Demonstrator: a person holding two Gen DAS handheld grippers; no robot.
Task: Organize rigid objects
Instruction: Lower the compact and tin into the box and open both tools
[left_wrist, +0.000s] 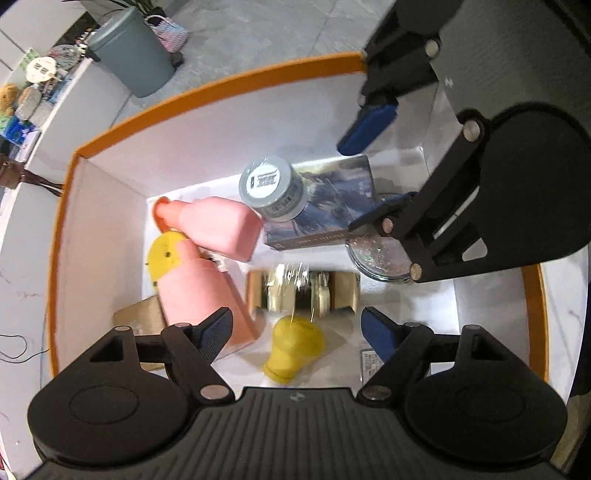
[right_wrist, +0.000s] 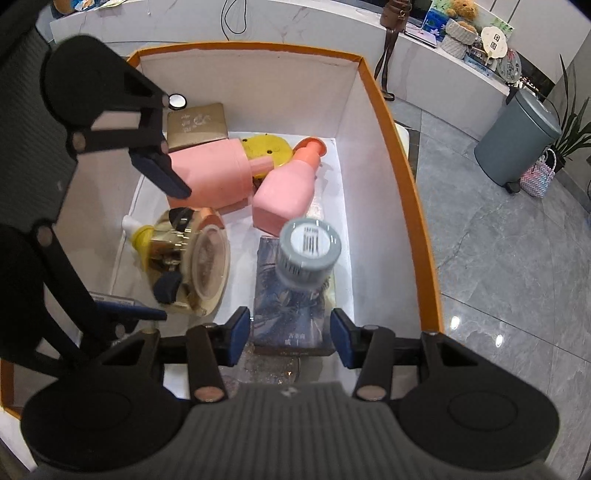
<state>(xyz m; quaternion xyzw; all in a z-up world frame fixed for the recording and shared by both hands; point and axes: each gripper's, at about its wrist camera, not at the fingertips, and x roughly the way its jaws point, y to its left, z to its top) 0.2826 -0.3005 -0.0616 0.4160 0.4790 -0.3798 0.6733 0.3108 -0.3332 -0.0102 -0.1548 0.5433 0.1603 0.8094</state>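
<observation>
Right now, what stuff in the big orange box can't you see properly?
- Left wrist view: the shiny gold-and-clear package is smeared by blur, so its contents are unclear.
- Left wrist view: the glittery round jar is partly covered by the right gripper.
- Right wrist view: the blue book's cover is hidden under the grey round tin.
- Both views: the tin's label is too blurred to read.

Orange-rimmed white box (right_wrist: 388, 110) holds jumbled items. Right claw (right_wrist: 288, 338) open over blue book (right_wrist: 291, 314), pads not touching it. Grey-lidded jar (right_wrist: 308, 251) sits on the book. Two pink bottles (right_wrist: 284, 192) lie behind it, touching. Left claw (right_wrist: 162, 236) reaches in from left above a clear gold-trimmed container (right_wrist: 188, 258). Grey bin (right_wrist: 517, 147) on floor at right.
</observation>
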